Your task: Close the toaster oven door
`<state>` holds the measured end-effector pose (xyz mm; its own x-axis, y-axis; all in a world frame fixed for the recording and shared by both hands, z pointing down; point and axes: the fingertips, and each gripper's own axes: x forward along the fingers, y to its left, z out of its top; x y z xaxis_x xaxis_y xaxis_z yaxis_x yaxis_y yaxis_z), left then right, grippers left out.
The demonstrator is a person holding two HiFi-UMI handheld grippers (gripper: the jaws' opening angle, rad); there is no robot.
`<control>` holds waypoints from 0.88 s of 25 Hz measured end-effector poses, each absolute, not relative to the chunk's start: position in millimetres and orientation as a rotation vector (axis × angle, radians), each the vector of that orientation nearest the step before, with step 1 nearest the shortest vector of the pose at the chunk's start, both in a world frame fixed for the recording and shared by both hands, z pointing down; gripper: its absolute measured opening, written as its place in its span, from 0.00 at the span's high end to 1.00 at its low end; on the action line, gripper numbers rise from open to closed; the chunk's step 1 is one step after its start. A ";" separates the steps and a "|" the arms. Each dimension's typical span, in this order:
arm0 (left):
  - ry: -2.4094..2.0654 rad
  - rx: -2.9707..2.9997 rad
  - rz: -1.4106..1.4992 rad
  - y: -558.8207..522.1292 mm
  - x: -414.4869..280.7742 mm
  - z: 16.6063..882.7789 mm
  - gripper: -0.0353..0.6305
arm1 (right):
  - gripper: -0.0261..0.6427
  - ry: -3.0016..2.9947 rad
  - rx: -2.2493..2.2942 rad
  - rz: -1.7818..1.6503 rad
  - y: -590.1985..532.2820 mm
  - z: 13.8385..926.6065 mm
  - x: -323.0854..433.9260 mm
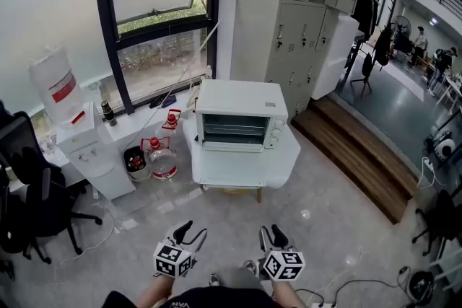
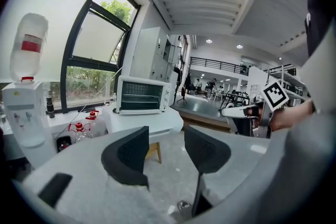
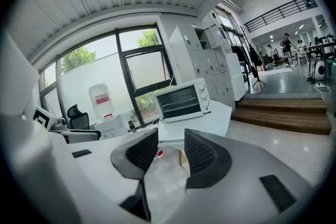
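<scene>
The white toaster oven (image 1: pixel 238 115) stands on a low white table (image 1: pixel 242 171) under the window, well ahead of both grippers. Its dark front shows wire racks, and a white strip runs along the bottom edge; I cannot tell how the door stands. The oven also shows in the left gripper view (image 2: pixel 142 96) and the right gripper view (image 3: pixel 181 100). My left gripper (image 1: pixel 190 231) and right gripper (image 1: pixel 273 233) hover side by side over the floor, both open and empty. Nothing lies between the left gripper's (image 2: pixel 165 152) or the right gripper's (image 3: pixel 170 152) black pads.
A water dispenser (image 1: pixel 79 141) stands left of the table, with red-capped bottles (image 1: pixel 160 155) on the floor between. A black office chair (image 1: pixel 29 191) is at far left. Grey lockers (image 1: pixel 303 18) and a wooden step (image 1: pixel 354 155) lie to the right. Cables trail at bottom right.
</scene>
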<state>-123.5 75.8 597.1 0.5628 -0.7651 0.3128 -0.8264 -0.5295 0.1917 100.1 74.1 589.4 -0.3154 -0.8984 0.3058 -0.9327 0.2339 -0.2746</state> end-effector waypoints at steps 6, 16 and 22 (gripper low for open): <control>-1.343 2.410 0.283 55.6 -138.1 621.0 0.64 | 0.75 -2.350 1.791 0.643 41.7 614.3 105.5; -1.454 2.372 0.288 -8.7 -145.3 625.9 0.64 | 0.75 -2.276 1.782 0.589 -37.7 655.7 123.3; -1.490 2.377 0.355 -51.9 -132.0 646.9 0.64 | 0.75 -2.222 1.727 0.621 -79.1 691.2 134.4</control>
